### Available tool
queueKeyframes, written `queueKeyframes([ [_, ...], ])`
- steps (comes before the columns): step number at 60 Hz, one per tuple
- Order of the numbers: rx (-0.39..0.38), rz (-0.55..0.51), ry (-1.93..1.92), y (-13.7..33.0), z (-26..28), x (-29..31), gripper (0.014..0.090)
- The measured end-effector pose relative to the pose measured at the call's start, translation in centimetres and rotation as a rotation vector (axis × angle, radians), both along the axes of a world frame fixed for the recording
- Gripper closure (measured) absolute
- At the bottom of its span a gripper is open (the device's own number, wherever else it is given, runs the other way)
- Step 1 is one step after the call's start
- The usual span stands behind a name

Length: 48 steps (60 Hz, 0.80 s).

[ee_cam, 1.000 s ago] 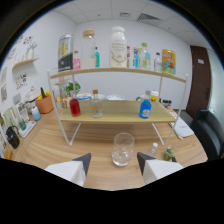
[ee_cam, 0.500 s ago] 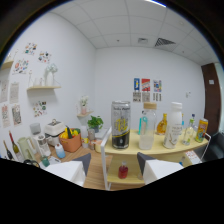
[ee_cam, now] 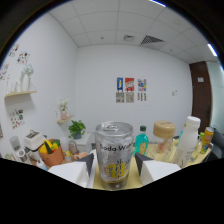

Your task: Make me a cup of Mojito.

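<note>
The gripper [ee_cam: 114, 167] has swung up from the glass to the top shelf, where a soda water can [ee_cam: 114, 155] now stands between its open jaws, apparently the next Mojito ingredient, not yet clamped.

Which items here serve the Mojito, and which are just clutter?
Likely for the job:
- soda water can, between the tool fingers; grip uncertain
- teal bottle
- white bottle

Lying about:
- potted plant
- wall posters
- orange pot

tool [ee_cam: 114, 172] | two white angular fingers [ee_cam: 75, 172] | dark inner pads | black housing below
</note>
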<state>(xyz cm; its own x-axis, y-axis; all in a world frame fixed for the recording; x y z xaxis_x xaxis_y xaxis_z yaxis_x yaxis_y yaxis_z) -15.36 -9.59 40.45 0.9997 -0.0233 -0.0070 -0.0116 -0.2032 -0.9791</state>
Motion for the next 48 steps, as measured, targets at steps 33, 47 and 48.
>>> queueKeyframes([
  [33,0.008,0.054,0.042,0.3,0.0,-0.1,0.0526],
  [47,0.074,0.106,0.021,-4.6,1.6,1.2,0.0529],
  [48,0.075,0.106,0.02,-5.1,1.5,1.4,0.0529],
])
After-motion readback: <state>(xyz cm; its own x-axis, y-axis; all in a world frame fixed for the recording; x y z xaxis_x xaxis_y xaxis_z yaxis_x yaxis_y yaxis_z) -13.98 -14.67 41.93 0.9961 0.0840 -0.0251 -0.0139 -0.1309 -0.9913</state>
